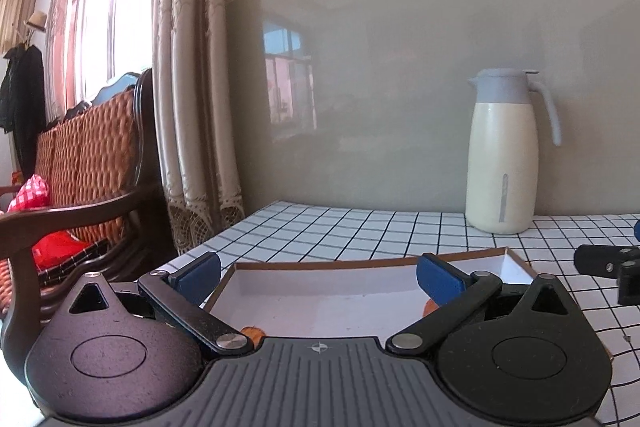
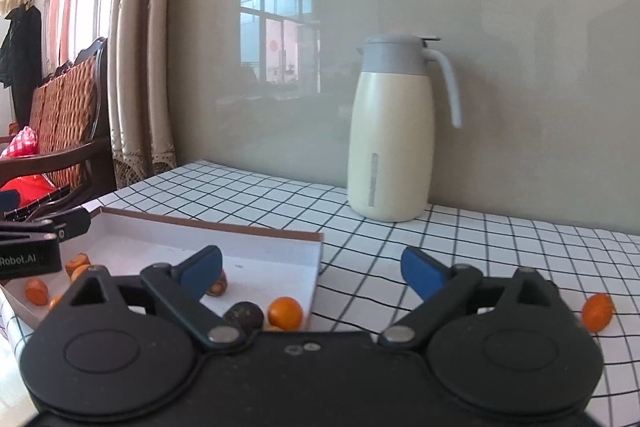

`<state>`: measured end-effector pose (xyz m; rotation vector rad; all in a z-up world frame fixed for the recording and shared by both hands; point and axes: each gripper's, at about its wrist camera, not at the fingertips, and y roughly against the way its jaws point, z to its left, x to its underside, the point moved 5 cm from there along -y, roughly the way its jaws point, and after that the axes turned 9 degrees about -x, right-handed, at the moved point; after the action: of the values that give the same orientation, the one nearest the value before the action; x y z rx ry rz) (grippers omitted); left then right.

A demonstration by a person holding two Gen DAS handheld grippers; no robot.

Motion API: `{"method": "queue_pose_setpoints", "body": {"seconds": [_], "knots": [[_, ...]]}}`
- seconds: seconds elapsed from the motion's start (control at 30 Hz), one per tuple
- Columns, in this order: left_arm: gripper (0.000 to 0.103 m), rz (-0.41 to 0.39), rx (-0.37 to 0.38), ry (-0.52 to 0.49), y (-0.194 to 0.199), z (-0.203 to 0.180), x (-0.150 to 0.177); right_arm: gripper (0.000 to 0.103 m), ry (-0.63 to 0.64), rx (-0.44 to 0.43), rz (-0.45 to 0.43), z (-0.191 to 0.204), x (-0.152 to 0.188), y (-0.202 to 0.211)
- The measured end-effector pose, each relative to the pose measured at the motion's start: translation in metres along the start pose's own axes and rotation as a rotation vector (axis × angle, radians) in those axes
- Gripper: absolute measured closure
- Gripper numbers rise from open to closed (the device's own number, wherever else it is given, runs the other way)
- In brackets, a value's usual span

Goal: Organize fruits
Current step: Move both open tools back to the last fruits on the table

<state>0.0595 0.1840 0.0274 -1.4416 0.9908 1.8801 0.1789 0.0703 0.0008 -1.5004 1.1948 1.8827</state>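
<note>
A shallow white box tray (image 2: 276, 259) with a brown rim lies on the checked tablecloth; it also shows in the left wrist view (image 1: 320, 291). Several small orange fruits (image 2: 285, 313) and a dark round one (image 2: 244, 315) lie in it. One orange fruit (image 2: 597, 311) lies loose on the cloth at the right. My right gripper (image 2: 316, 267) is open and empty, above the tray's right edge. My left gripper (image 1: 318, 275) is open and empty over the tray; it also shows at the left of the right wrist view (image 2: 36, 239). Bits of orange fruit (image 1: 431, 306) peek out behind its fingers.
A cream thermos jug (image 2: 390, 131) with a grey lid stands at the back by the grey wall. A wooden rattan bench (image 1: 80, 163) with red bags stands left of the table, by curtains (image 1: 192, 67). The right gripper's dark body (image 1: 608, 267) shows at the left wrist view's right edge.
</note>
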Motion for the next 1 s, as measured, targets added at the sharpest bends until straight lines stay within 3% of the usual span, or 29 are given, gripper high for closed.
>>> {"method": "queue_pose_setpoints", "body": {"seconds": [0.3, 0.8, 1.0], "knots": [[0.0, -0.026, 0.03, -0.007, 0.019, -0.021, -0.009, 0.013, -0.011, 0.029, -0.017, -0.024, 0.0, 0.029], [0.0, -0.036, 0.194, -0.046, 0.053, -0.098, -0.025, 0.013, -0.036, 0.131, -0.041, -0.079, 0.008, 0.077], [0.0, -0.079, 0.275, -0.08, 0.068, -0.14, -0.029, 0.017, -0.067, 0.187, -0.031, -0.108, 0.017, 0.089]]}}
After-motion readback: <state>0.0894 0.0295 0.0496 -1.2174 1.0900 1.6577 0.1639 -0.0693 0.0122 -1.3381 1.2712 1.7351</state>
